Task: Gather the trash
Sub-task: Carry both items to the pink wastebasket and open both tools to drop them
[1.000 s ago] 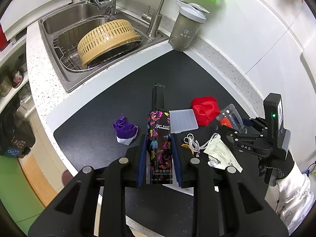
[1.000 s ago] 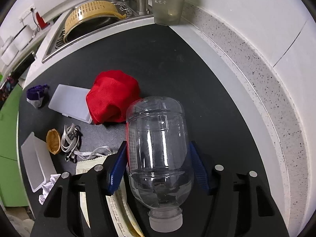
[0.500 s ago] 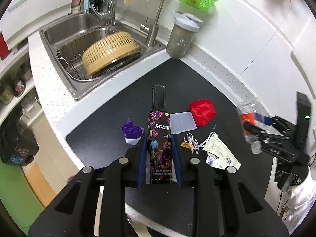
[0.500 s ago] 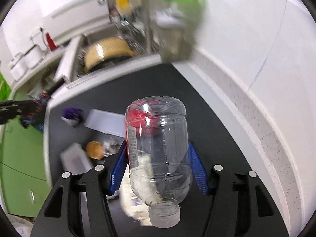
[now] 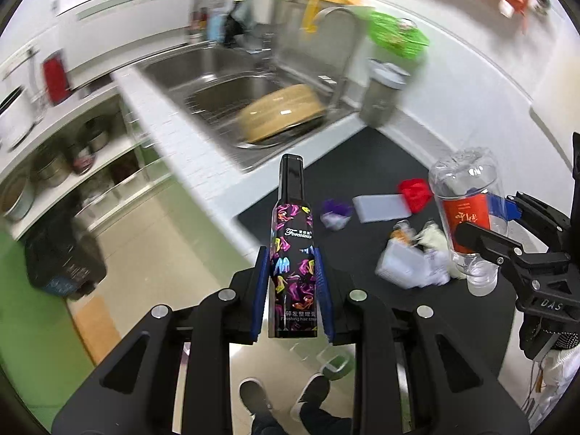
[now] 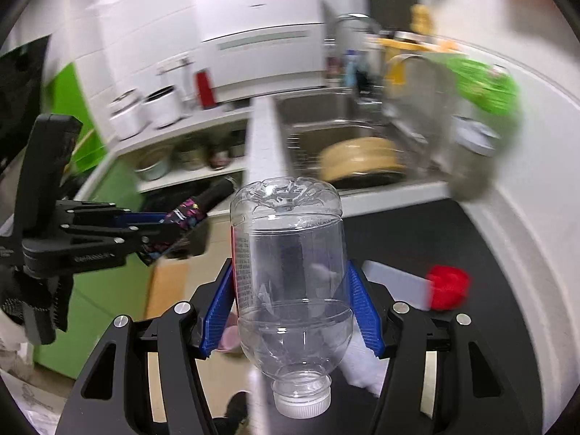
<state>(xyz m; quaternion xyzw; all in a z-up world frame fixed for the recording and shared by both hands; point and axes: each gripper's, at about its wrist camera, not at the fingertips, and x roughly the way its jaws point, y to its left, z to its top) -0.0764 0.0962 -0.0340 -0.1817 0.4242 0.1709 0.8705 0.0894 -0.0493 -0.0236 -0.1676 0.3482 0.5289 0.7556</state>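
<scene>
The left gripper clamps a slim black printed tube above the floor. The right gripper clamps a clear ribbed plastic bottle, cap toward the camera, over the dark table. A crumpled red cloth lies there.

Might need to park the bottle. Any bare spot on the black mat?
Bare mat runs from the red cloth back to the grey cup and sink. It is crowded nearer, around the white tray, wrappers and purple bag.
</scene>
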